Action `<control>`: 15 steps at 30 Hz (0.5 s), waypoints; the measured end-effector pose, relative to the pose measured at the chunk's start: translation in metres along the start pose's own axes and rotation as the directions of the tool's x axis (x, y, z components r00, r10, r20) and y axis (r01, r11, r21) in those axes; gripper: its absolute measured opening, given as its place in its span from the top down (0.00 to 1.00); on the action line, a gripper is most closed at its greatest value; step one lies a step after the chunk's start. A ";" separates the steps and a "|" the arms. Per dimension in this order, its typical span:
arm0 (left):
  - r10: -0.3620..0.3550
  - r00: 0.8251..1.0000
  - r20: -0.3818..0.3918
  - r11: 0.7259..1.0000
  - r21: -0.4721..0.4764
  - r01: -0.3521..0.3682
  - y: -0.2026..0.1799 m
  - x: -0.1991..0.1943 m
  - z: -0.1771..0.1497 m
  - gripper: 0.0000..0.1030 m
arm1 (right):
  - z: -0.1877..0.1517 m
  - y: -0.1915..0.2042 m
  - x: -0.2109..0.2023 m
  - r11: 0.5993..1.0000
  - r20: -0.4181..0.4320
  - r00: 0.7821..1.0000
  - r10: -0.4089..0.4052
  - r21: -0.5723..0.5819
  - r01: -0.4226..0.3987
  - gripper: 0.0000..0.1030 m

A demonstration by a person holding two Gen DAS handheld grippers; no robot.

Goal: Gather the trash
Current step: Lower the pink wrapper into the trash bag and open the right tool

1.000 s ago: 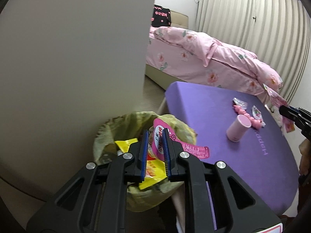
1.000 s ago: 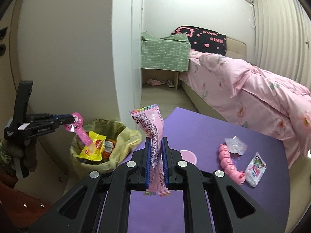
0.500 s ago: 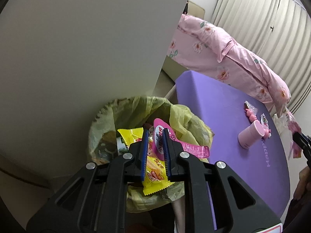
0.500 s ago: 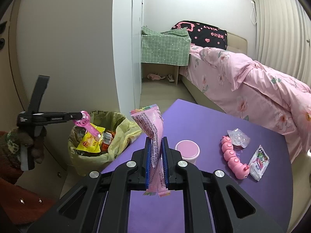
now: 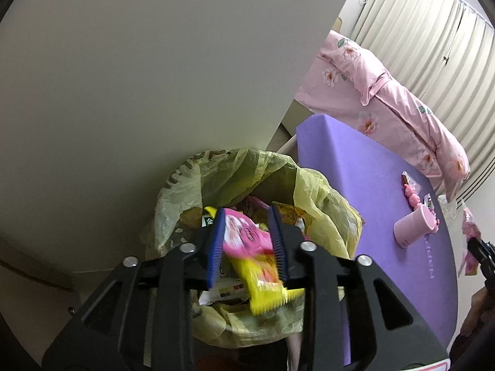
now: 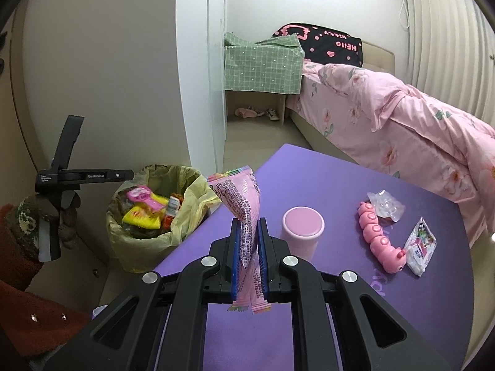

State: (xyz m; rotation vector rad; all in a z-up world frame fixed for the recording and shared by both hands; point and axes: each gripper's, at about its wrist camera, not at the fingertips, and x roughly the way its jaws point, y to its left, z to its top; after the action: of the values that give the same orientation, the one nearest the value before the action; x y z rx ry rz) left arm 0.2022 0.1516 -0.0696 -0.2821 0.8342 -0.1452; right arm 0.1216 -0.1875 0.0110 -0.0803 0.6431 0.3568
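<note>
A bin lined with a yellow-green bag (image 5: 216,167) (image 6: 185,204) stands on the floor beside the purple table (image 6: 340,309). My left gripper (image 5: 244,213) (image 6: 123,173) hovers over the bin and its jaws are opening. A pink wrapper (image 5: 244,232) (image 6: 140,194) lies loose on the yellow packets in the bin, and the pads do not press on it. My right gripper (image 6: 247,222) is above the table's near edge, shut on a twisted pink sachet wrapper (image 6: 244,204) that sticks up between its fingers.
On the table lie a pink cup (image 6: 303,225), a pink caterpillar toy (image 6: 377,238), a clear blister wrapper (image 6: 386,205) and a small printed packet (image 6: 420,245). A white wall stands close behind the bin. A pink bed (image 6: 402,130) lies beyond the table.
My left gripper has sunk closer over the bin and its jaws have parted. The pink wrapper has left the pads and dropped onto the trash. The right gripper has kept still.
</note>
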 end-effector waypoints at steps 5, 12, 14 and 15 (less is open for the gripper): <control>0.004 0.999 0.041 1.000 -0.028 -0.003 0.010 -0.025 -0.003 0.67 | 0.008 0.010 0.007 1.000 -0.003 1.000 0.025 -0.015 -0.025 0.89; 0.005 0.997 0.081 1.000 -0.017 -0.004 0.010 -0.071 -0.023 0.65 | 0.036 0.044 0.039 0.993 -0.008 0.995 0.100 -0.056 -0.100 0.89; 0.013 0.995 0.096 1.000 0.001 -0.014 0.008 -0.084 -0.030 0.65 | 0.046 0.056 0.050 0.990 -0.011 0.992 0.126 -0.064 -0.126 0.89; 0.020 0.994 0.104 1.000 0.010 -0.021 0.007 -0.089 -0.034 0.65 | 0.051 0.062 0.056 0.988 -0.013 0.990 0.141 -0.066 -0.142 0.89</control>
State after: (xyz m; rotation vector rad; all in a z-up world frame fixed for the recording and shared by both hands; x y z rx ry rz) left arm 0.1176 0.1725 -0.0303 -0.2683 0.7328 -0.1154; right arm 0.1707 -0.1034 0.0203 -0.1007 0.6465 0.5155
